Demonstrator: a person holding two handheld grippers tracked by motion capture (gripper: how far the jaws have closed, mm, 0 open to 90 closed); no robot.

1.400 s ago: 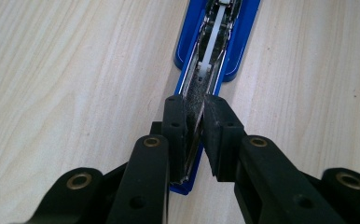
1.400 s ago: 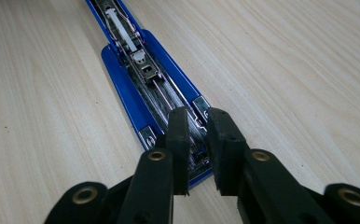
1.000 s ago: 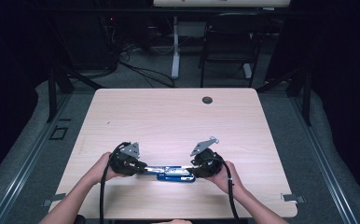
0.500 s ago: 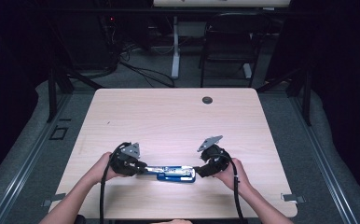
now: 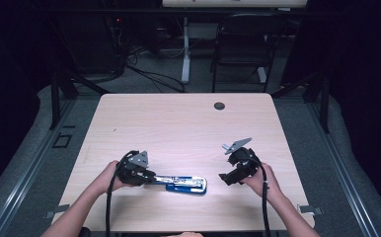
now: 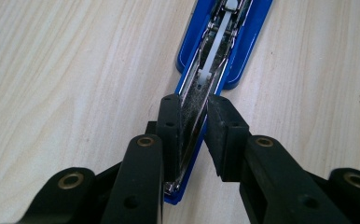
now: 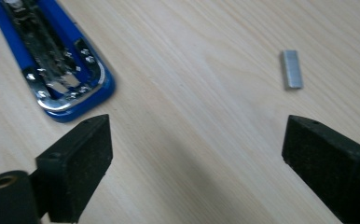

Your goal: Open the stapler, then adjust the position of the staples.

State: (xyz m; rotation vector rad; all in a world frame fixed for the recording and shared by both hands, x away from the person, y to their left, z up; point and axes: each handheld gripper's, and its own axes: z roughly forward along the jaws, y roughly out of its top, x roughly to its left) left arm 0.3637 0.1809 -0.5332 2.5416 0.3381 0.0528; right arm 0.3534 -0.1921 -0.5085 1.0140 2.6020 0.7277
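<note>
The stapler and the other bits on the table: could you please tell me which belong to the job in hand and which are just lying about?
Part of the job:
- blue stapler, opened flat, its metal magazine clamped by the left gripper
- strip of staples, lying ahead of the open right gripper

Just lying about:
- dark round cap at the table's far edge

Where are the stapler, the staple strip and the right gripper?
stapler [image 5: 186, 184]: high view, its open metal channel.
staple strip [image 7: 292, 69]: right gripper view, its middle.
right gripper [image 7: 206, 172]: right gripper view, between its open jaws.
</note>
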